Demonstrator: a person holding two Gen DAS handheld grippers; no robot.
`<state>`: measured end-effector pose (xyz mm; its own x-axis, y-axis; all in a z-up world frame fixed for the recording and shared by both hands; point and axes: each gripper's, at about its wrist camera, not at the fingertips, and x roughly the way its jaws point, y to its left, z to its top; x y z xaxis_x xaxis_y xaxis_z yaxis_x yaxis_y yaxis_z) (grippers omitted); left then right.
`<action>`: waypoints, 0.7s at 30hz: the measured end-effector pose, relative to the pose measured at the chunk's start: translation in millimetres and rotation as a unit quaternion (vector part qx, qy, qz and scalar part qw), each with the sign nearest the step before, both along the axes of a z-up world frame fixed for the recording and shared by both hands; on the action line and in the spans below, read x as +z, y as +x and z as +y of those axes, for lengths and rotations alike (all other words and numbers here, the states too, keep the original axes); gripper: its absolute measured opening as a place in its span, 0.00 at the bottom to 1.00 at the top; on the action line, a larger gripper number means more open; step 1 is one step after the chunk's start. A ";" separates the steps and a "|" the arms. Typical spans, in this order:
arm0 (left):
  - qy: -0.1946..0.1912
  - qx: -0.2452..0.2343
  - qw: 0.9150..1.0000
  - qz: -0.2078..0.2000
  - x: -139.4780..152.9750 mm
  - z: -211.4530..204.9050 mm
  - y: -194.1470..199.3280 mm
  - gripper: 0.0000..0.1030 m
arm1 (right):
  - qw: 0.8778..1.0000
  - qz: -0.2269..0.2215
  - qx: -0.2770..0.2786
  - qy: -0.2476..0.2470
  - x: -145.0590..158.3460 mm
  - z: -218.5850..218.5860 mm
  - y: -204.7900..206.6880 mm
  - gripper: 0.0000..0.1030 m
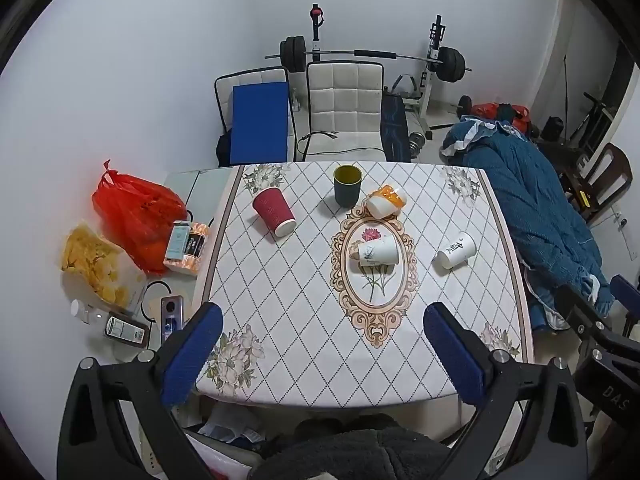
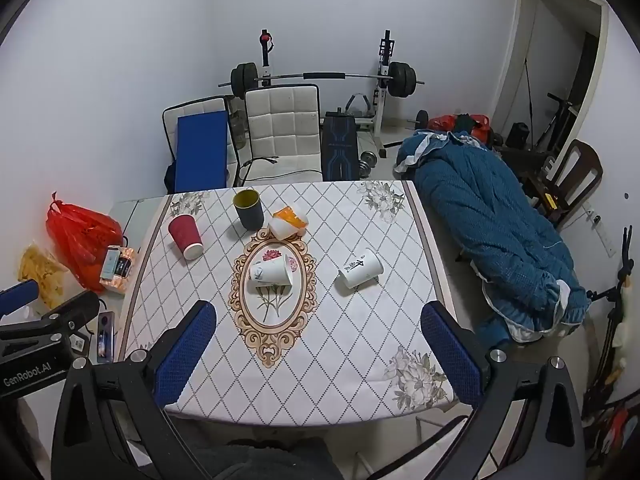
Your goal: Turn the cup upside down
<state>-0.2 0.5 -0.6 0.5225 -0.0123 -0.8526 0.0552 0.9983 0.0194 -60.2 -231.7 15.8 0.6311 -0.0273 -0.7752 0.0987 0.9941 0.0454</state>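
While both tools hang above the near edge of the table (image 1: 304, 376), the left gripper (image 1: 322, 340) has its blue-padded fingers (image 1: 192, 356) spread wide with nothing between them, and the right gripper (image 2: 318, 338) is just as wide and just as empty. Five cups sit on the patterned cloth. From the left wrist view, taking the oval medallion as the dial's centre, the dark cup (image 1: 347, 185) stands upright at 12 o'clock, mouth up, showing a yellow inside; whether anything lies in it cannot be told. A red paper cup (image 1: 274, 212) lies tipped at about 10 o'clock, its open mouth toward the near side. An orange and white cup (image 1: 386, 200) lies on its side at 1 o'clock, just beside the dark one. A white floral cup (image 1: 376, 251) lies on its side on the medallion itself, and a white cup with black lettering (image 1: 456, 250) lies at 3 o'clock, mouth turned toward the centre. The insides of the fallen cups are too dark or foreshortened to read.

At 9 o'clock, off the cloth, a red plastic bag (image 1: 132, 216) bulges with unseen contents, and a clear bag of yellow chips (image 1: 96, 264) rests near it. Small boxes (image 1: 186, 242) there carry print too small to make out. A blue quilt (image 2: 492, 236) is heaped at 3 o'clock in the right wrist view.
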 end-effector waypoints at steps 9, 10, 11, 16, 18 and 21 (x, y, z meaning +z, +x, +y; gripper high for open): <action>0.002 -0.001 1.000 0.001 1.7 6.4 1.7 1.00 | 1.000 -0.003 0.000 0.001 -0.3 0.4 -0.4 1.00; 0.003 -0.001 1.000 0.001 2.3 7.9 1.4 1.00 | 1.000 -0.003 0.000 0.000 -1.0 0.4 0.9 1.00; 0.004 0.000 1.000 0.002 0.5 4.9 2.2 1.00 | 1.000 -0.003 0.000 0.000 -1.0 0.4 1.0 1.00; 0.005 0.002 1.000 -0.001 1.5 2.7 6.0 1.00 | 1.000 -0.004 0.000 0.003 1.5 1.7 4.5 1.00; 0.007 0.002 1.000 -0.004 6.9 -2.9 9.3 1.00 | 1.000 -0.004 0.001 0.005 0.9 3.5 6.6 1.00; 0.005 0.003 1.000 -0.006 7.5 -2.6 9.1 1.00 | 1.000 -0.007 0.003 0.004 1.3 6.9 8.6 1.00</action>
